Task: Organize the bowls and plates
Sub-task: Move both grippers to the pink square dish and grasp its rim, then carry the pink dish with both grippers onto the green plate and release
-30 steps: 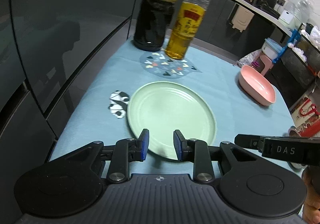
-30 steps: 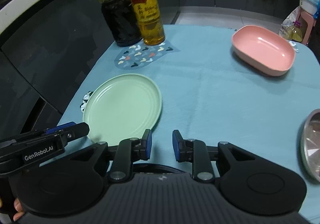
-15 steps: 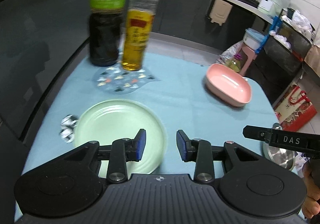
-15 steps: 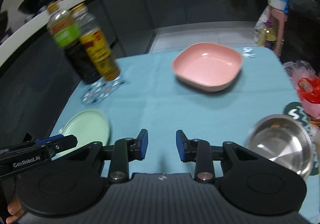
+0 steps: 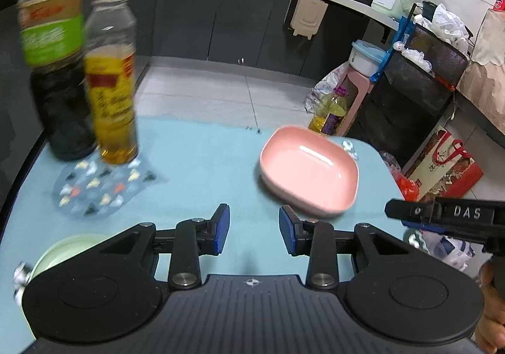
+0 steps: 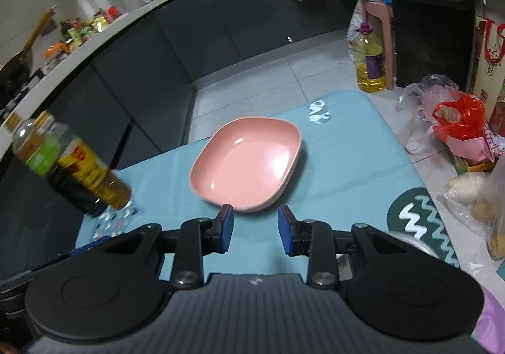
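Observation:
A pink squarish bowl (image 5: 309, 177) sits empty on the blue tablecloth (image 5: 195, 158) near the table's far right corner. My left gripper (image 5: 254, 218) hovers above the cloth just left of the bowl; its jaws are opening with nothing between them. In the right wrist view the same bowl (image 6: 246, 161) lies straight ahead, its near rim just beyond my right gripper (image 6: 255, 218), which is open and holds nothing. A pale green plate (image 5: 63, 246) shows at the lower left, mostly hidden behind the left gripper's body.
A dark sauce bottle (image 5: 56, 85) and an amber oil bottle (image 5: 110, 85) stand on a patterned mat (image 5: 98, 190) at the back left. A dark green zigzag coaster (image 6: 419, 215) lies at the table's right edge. Plastic bags (image 6: 457, 120) and an oil jug (image 6: 369, 63) crowd the floor.
Both grippers have swung right, away from the green plate and toward the pink bowl, which now fills the middle of both views. Both pairs of jaws stand wider apart than before.

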Tool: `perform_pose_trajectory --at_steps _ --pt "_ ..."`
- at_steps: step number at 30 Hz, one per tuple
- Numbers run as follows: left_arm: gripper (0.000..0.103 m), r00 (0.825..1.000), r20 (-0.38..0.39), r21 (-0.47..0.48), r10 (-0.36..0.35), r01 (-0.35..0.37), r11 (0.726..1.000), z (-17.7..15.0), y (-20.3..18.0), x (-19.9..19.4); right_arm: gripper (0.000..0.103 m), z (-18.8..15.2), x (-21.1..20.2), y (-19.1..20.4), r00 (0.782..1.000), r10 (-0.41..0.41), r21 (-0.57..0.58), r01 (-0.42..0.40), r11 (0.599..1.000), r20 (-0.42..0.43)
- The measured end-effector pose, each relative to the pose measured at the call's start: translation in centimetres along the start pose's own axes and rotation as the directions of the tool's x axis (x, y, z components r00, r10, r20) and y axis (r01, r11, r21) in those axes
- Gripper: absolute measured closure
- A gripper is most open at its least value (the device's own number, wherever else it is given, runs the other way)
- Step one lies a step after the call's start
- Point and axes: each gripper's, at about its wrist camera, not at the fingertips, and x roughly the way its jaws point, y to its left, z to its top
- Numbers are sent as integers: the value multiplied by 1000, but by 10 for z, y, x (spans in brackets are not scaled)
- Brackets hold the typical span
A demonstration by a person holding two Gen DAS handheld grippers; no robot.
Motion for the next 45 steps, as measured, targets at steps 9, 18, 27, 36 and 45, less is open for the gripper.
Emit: perform_pose_trajectory --at_steps 9,18,27,36,45 --pt "68 998 -53 -69 -29 25 997 23 -9 64 76 17 33 -12 999 -16 86 19 996 -38" --pt "67 997 -77 -80 12 -19 997 29 -6 108 76 17 58 -35 996 -1 163 16 987 -91" --pt "69 995 -98 -79 15 -23 997 32 -5 128 76 15 67 -31 994 -17 150 34 988 -111" --pt "91 995 -101 -23 19 -22 999 27 -11 124 90 13 71 -22 994 -14 77 22 997 -109" --pt "90 997 -57 12 42 -42 999 23 -15 94 90 10 56 -13 997 -10 39 13 999 -76"
